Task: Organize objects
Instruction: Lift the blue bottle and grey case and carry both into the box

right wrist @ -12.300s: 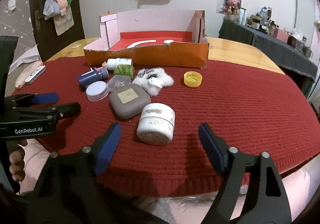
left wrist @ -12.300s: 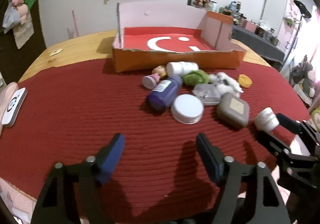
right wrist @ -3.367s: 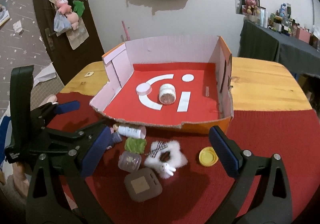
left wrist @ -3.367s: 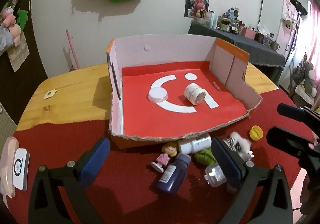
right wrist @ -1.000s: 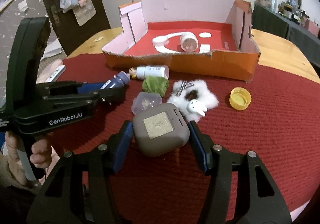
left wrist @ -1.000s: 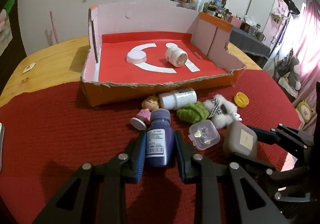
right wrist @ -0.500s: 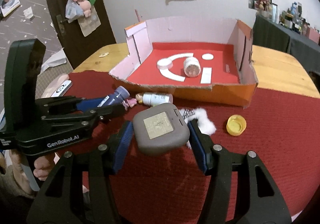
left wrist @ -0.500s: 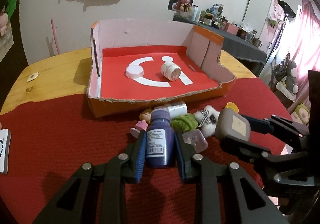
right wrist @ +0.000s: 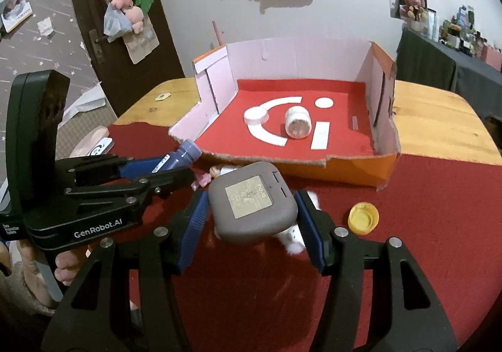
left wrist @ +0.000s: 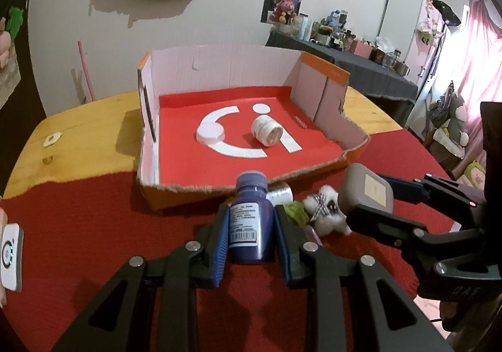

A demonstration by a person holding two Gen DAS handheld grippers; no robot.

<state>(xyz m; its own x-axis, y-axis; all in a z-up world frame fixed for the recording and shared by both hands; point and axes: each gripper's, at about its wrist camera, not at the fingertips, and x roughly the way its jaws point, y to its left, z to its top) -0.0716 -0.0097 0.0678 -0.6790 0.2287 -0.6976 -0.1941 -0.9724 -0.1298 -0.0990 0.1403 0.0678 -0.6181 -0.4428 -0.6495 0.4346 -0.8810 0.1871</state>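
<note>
Left claw (left wrist: 251,226) clamped on a blue bottle (left wrist: 250,220), cap pointing ahead toward the box (left wrist: 326,91). Right claw (right wrist: 252,210) gripping a grey case (right wrist: 252,206) by its sides, label up, clear of the red cloth (right wrist: 439,226). Ahead of both claws, inside the box: a white lid (left wrist: 210,134) and a jar (left wrist: 266,131) on its side. Just beyond the left claw's tips, on the cloth: a white bottle (left wrist: 280,192), green tuft (left wrist: 295,210), fluffy toy (left wrist: 326,213). Right of the right claw: a yellow cap (right wrist: 363,219).
</note>
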